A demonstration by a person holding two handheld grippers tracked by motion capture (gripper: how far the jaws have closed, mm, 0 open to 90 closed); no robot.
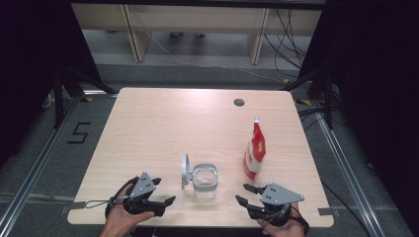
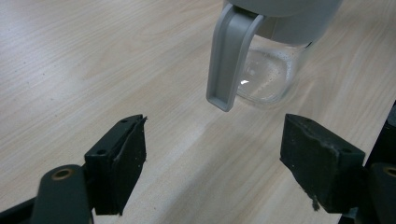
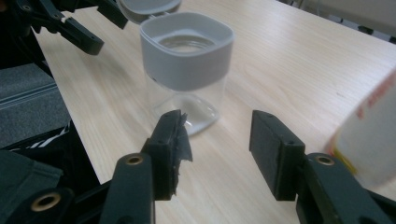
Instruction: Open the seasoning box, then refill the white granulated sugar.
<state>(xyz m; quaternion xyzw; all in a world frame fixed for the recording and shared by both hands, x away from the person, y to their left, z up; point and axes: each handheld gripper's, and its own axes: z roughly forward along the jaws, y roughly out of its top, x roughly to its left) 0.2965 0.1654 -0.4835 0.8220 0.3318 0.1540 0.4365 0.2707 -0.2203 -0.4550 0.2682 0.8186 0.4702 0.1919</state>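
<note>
Jaws apart, empty; jar [image 2: 266, 56] top cropped; pouch [image 3: 373, 135] blurred.

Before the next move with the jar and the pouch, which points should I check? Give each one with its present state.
1. Lid of the clear jar flipped open: ok.
2. Jar standing upright on the table: ok.
3. Red and white pouch upright, right of the jar: ok.
4. Left claw open, nothing between its jaws: ok.
5. Right claw open, nothing between its jaws: ok.
6. Pouch spout opened: cannot tell.
</note>
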